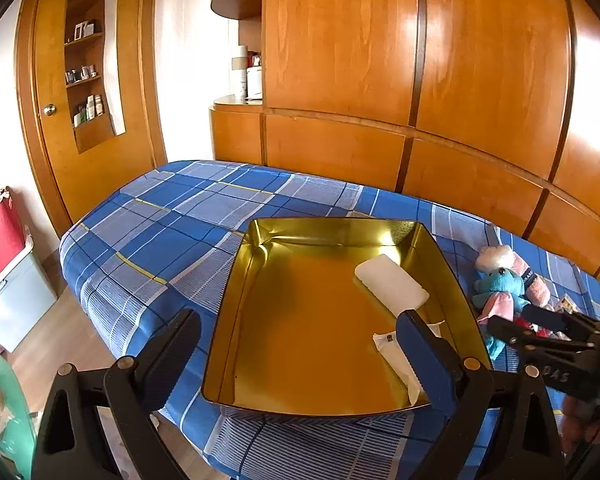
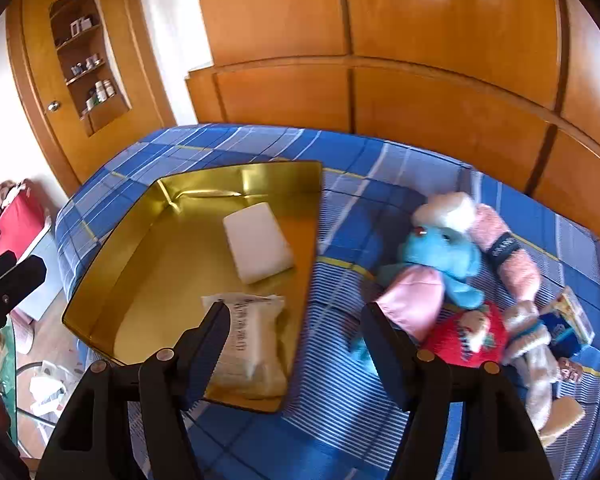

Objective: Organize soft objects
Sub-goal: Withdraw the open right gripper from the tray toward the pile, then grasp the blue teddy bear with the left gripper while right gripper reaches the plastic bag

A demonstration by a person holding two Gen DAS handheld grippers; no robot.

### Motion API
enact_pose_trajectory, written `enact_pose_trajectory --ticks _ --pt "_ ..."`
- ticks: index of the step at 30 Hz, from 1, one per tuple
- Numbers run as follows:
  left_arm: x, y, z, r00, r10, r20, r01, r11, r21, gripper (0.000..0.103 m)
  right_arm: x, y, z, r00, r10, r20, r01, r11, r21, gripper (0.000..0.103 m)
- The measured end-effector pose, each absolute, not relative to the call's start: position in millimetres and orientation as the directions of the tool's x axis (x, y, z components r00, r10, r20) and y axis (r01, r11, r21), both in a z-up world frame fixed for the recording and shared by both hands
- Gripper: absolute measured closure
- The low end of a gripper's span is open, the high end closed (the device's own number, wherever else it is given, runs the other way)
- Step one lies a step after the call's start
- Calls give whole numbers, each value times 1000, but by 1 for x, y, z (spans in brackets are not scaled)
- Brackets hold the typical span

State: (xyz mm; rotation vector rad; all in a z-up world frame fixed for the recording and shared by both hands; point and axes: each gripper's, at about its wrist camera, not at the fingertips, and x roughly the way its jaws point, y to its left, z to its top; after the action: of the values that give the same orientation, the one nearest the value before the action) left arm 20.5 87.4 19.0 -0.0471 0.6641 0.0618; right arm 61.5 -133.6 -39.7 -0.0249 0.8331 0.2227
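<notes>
A bedroom in a home: a bed (image 1: 188, 216) under a blue plaid cover stands against a glossy wooden wardrobe (image 1: 420, 60), beside a wooden door (image 1: 60, 128) with a built-in shelf niche (image 1: 90, 68) of small bottles.

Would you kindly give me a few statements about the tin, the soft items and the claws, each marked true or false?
1. A white sponge lies inside the gold tin. True.
2. The blue plush toy is inside the tin. False: it lies on the plaid bedspread beside it.
3. The right claw grips the sponge. False: it is open and holds nothing.
4. A wrapped white packet lies in the tin, nearer the camera than the sponge. True.
5. The left claw is open over the tin. True.
</notes>
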Motion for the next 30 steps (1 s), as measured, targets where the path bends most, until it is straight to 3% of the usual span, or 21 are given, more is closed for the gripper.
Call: enact_pose_trajectory --ticks 11,20,30 --pt "27 66 20 783 1 -622 -1 1000 0 4 46 -201 -25 698 85 -711 -91 995 29 34" --pt "42 32 19 744 -110 -660 127 992 -22 5 32 -292 -21 706 -54 -706 92 996 17 34" --pt "71 -37 22 687 -212 -695 314 949 22 6 18 -373 -38 698 -123 -705 284 952 115 34"
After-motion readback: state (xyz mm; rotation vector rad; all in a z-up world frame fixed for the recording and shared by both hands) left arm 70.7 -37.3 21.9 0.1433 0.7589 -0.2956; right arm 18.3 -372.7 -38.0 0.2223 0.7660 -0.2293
